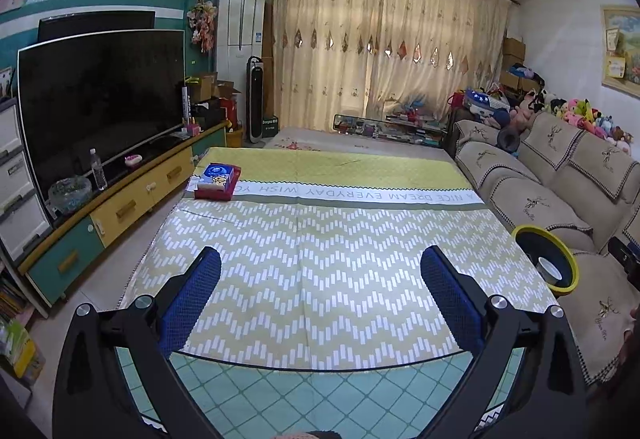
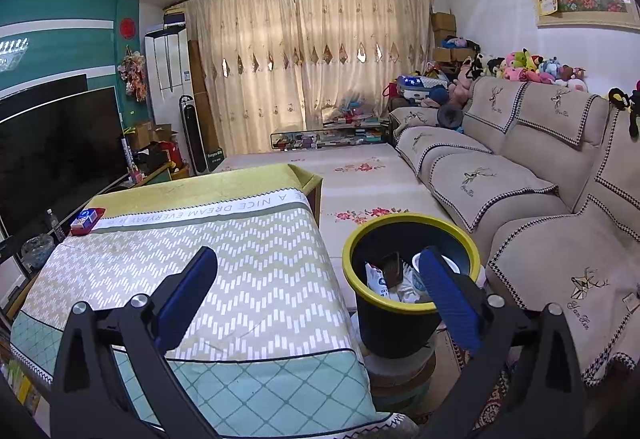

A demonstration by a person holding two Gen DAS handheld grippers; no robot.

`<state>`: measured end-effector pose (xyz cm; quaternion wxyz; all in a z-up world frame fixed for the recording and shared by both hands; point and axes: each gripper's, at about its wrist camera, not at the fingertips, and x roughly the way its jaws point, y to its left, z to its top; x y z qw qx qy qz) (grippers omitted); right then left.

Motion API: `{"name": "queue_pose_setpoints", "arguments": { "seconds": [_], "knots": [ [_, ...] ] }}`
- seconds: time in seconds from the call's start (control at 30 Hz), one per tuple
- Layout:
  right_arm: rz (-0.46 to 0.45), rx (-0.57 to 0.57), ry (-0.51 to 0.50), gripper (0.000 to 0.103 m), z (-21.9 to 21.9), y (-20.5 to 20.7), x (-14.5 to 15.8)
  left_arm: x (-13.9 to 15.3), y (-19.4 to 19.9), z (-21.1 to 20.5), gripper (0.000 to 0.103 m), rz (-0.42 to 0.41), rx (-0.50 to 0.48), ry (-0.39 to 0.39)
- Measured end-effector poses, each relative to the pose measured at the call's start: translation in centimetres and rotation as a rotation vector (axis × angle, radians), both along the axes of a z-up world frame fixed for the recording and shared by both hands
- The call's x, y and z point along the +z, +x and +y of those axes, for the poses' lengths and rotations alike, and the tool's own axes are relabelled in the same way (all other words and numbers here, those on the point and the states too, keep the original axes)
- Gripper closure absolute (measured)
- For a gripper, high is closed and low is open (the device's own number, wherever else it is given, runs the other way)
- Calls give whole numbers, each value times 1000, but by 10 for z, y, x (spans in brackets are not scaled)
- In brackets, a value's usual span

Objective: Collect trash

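Trash: paper scraps, a wrapper and a white cup, heaped inside the yellow-rimmed black bin, right behind the right finger of the right gripper. Jaws there spread wide, nothing between the blue pads. Left gripper likewise spread wide and empty, hovering over the chevron tablecloth. Red tissue box far ahead, beyond the left finger. Bin off beyond the right finger, by the sofa.

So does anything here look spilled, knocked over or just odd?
Nothing spilled. The oddest sight is the yellow-rimmed bin beside the table: it stands raised on something round rather than on the floor, upright, with trash inside.
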<state>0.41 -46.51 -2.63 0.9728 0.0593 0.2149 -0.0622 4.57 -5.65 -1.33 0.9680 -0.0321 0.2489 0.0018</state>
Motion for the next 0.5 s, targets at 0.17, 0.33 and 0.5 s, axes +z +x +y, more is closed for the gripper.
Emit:
{"name": "queue_pose_setpoints", "arguments": {
  "seconds": [0.17,0.33,0.5],
  "knots": [
    [23,4,10,7,1,5,-6,1,-2,-6,5,4,-13,14],
    [27,8,8,7,3,9,-7,0,0,-11,5,7,-18,20],
    [26,4,9,7,2,10,-6,-1,1,-11,5,9,-15,20]
  ]
}}
